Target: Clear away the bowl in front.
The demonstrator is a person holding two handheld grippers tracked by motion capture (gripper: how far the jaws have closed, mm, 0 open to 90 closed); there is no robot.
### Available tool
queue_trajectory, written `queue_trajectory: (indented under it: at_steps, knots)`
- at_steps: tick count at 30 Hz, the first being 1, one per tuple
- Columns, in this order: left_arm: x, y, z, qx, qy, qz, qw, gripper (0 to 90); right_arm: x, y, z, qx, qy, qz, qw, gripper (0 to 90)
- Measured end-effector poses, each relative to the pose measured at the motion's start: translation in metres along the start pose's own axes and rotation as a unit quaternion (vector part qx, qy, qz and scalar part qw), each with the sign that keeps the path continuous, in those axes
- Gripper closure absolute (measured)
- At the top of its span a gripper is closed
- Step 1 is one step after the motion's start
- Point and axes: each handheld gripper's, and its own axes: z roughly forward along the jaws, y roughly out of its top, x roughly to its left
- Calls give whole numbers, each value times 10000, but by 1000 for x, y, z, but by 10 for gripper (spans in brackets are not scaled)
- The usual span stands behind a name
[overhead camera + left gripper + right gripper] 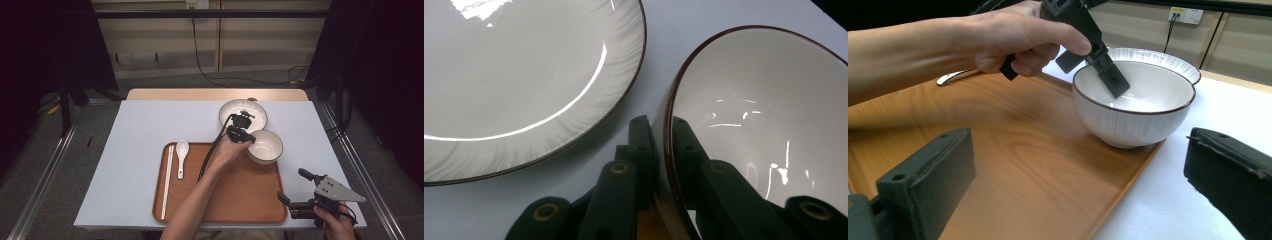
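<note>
Left gripper (pixel 663 145) clamped on the rim of the white, brown-edged ceramic bowl (pixel 1135 107), one jaw inside the wall and one outside, probably because a pinch on the thin rim gave the surest hold for dragging it. Bowl straddling the far right edge of the wooden tray (pixel 240 200), partly on the white-covered bench (pixel 140 130), with the ribbed white plate (pixel 519 80) just beyond the outside jaw. Right gripper (pixel 305 192) parked near the tray's near right corner, jaws wide apart and empty, seemingly kept clear of the work.

White bowl (pixel 265 146) with brown rim and faint grey ribbing outside, white plate (pixel 235 111) with brown edge and grey streaked border, wooden brown tray (pixel 240 195), white spoon (pixel 181 156), pale chopsticks (pixel 167 180), pale blue-grey surface (pixel 135 140), black hand-held gripper (pixel 248 141)
</note>
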Motion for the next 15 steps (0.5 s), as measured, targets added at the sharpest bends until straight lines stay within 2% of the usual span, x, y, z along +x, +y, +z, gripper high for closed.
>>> queue_trajectory:
  at_steps: [3,4,7,8,12,15]
  knots:
    - [-1,0,0,-17,36,22,10000,827,-1,0,-1,27,-8,19,10000,0]
    - [-2,0,0,21,87,126,9999,827,-1,0,-1,28,-12,9,10000,0]
    - [-3,-1,1,-4,-53,17,10000,826,0,0,0,14,-12,32,10000,0]
    - [-1,-1,0,34,-64,79,9999,825,0,0,0,17,-9,32,10000,0]
    - [-1,-2,2,-10,-61,-11,10000,824,0,0,0,15,-12,28,10000,0]
    - [-1,-2,1,29,-62,165,9998,822,0,0,0,3,-17,40,10000,0]
